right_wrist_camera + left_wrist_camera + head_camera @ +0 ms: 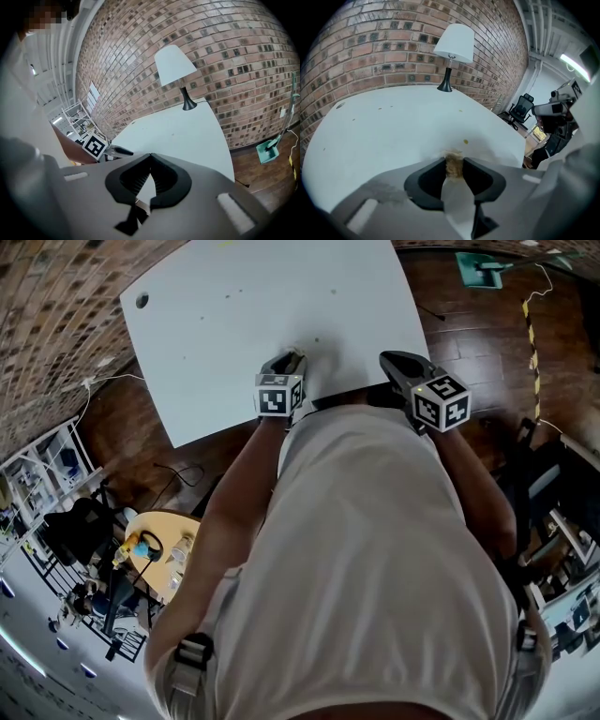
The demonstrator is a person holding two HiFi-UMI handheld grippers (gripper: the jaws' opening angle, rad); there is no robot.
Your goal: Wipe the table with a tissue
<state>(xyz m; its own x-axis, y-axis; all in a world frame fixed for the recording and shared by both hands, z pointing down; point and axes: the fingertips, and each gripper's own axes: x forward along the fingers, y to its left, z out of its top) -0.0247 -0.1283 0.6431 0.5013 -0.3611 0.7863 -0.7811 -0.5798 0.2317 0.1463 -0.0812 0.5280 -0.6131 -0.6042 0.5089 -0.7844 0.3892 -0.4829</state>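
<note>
Indoors, spotted white tabletop (244,315), red brick wall (384,51) behind, white-shaded lamp (454,44) at far edge, dark wood floor (469,324), left gripper (454,161) clamped on white paper tissue (457,202) (tip stained brown) near its front edge, right gripper (151,155) jaws together, empty.

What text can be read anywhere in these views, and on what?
No readable text in any view.
left marker cube: black-and-white square pattern only, no letters or digits.
right marker cube: same kind of pattern, no text.
Things on the round side table: too small to read.
table, lamp, tissue: no print.
</note>
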